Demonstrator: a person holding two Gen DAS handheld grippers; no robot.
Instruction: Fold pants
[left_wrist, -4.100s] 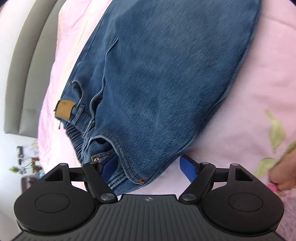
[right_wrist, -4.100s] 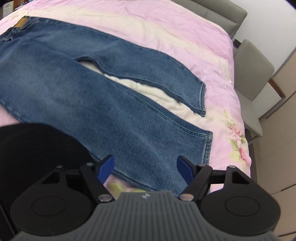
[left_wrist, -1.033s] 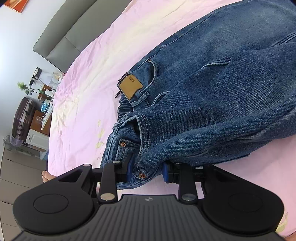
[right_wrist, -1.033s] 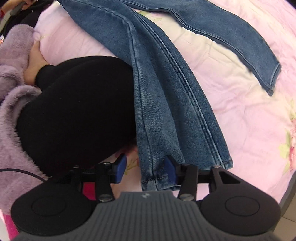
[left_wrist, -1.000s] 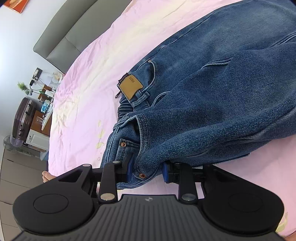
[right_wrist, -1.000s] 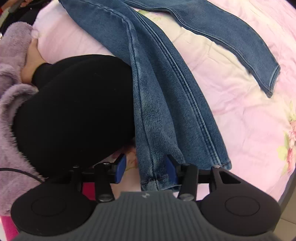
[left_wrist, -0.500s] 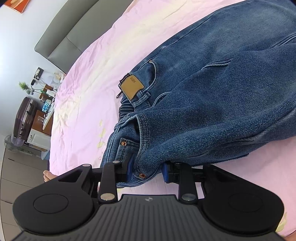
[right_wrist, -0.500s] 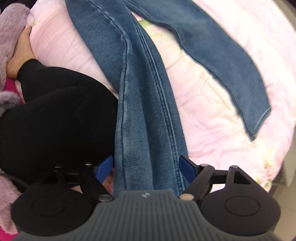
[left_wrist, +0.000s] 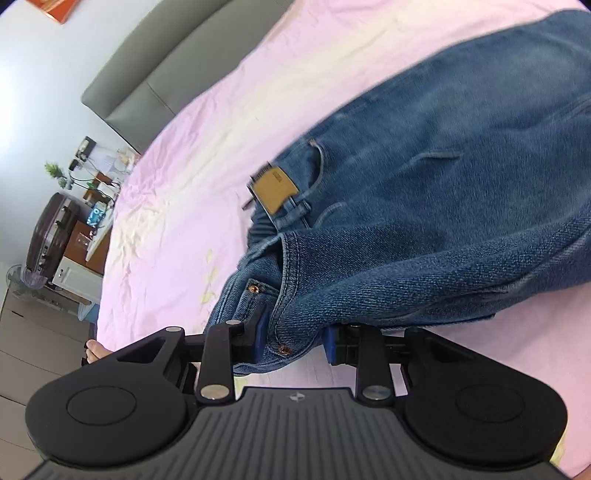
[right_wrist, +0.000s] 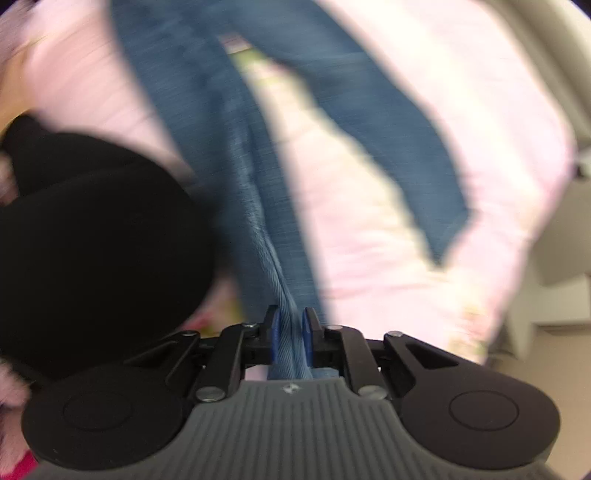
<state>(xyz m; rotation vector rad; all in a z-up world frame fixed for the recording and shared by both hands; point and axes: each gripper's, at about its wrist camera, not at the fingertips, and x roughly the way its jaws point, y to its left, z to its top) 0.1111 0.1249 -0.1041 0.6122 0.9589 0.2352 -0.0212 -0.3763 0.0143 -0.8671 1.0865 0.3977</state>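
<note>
Blue jeans (left_wrist: 443, 192) lie on a pink bed sheet (left_wrist: 192, 155), with a tan waist patch (left_wrist: 275, 188) showing. My left gripper (left_wrist: 293, 338) is shut on the near waistband corner by a copper rivet and holds it raised above the sheet. In the blurred right wrist view, my right gripper (right_wrist: 290, 334) is shut on the bunched hem of the near leg (right_wrist: 236, 155), which hangs taut up from the bed. The far leg (right_wrist: 373, 110) lies flat on the sheet.
A grey headboard (left_wrist: 177, 48) bounds the bed's far side, with a dark suitcase (left_wrist: 51, 236) and cluttered desk beyond. The person's black-clad knee (right_wrist: 92, 240) sits left of the held leg. The bed edge (right_wrist: 517, 221) drops off at right.
My right gripper has gone from open around the near leg's hem to shut on it and has lifted it. My left gripper keeps its hold on the waistband and has shifted slightly.
</note>
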